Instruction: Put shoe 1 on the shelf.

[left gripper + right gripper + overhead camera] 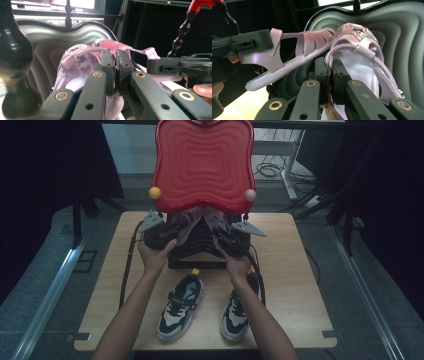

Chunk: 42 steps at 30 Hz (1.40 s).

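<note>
Left gripper (172, 232): pressed together on the left pink sandal (82, 62), pinching its strap.
Right gripper (220, 236): pinching the right pink sandal (359, 57) by a strap.
Sandals: held side by side over the black ribbed box (197, 247) (its red lid (202, 162) stands open) at the bench's (290, 270) far middle.
Sneakers (182, 307): near edge of the bench.

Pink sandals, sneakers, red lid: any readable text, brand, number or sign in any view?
None readable in any view.
Pink sandals: glitter trim, no lettering seen.
Sneakers: too small and blurred to show any logo.
Red lid: ripple pattern, no text.
Black case: ridges, no label.
Each hand-held gripper, left and right: no markings seen.
</note>
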Each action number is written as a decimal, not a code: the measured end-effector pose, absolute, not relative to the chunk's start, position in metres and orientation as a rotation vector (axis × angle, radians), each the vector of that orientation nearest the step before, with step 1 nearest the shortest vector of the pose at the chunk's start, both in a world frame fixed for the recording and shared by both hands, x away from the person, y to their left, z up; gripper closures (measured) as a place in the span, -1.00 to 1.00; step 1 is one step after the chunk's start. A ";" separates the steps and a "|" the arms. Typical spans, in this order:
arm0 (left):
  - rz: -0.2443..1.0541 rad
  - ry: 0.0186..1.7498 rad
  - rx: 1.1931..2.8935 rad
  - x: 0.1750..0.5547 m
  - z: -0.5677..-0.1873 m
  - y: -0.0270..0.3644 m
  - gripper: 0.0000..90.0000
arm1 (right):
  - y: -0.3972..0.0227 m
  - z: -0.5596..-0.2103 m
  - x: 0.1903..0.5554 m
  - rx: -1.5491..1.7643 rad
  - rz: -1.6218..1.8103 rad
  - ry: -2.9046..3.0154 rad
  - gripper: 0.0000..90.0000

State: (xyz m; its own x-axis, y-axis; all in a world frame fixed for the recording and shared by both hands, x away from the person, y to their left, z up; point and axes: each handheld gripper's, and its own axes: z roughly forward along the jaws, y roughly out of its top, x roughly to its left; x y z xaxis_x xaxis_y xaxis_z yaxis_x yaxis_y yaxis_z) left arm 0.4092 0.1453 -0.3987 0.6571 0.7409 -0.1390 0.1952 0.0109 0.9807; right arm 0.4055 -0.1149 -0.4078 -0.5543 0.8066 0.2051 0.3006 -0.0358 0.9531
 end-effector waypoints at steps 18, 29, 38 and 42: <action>0.543 0.792 1.567 0.417 -0.417 0.139 0.91 | -0.104 -0.418 0.423 1.066 1.528 1.850 0.89; 0.548 0.784 1.635 0.413 -0.440 0.142 0.88 | -0.103 -0.432 0.422 1.026 1.422 1.924 0.86; 0.517 0.790 1.636 0.413 -0.446 0.145 0.84 | -0.105 -0.434 0.424 1.041 1.401 1.975 0.82; 0.511 0.797 1.637 0.413 -0.448 0.145 0.80 | -0.104 -0.436 0.424 1.049 1.389 1.988 0.83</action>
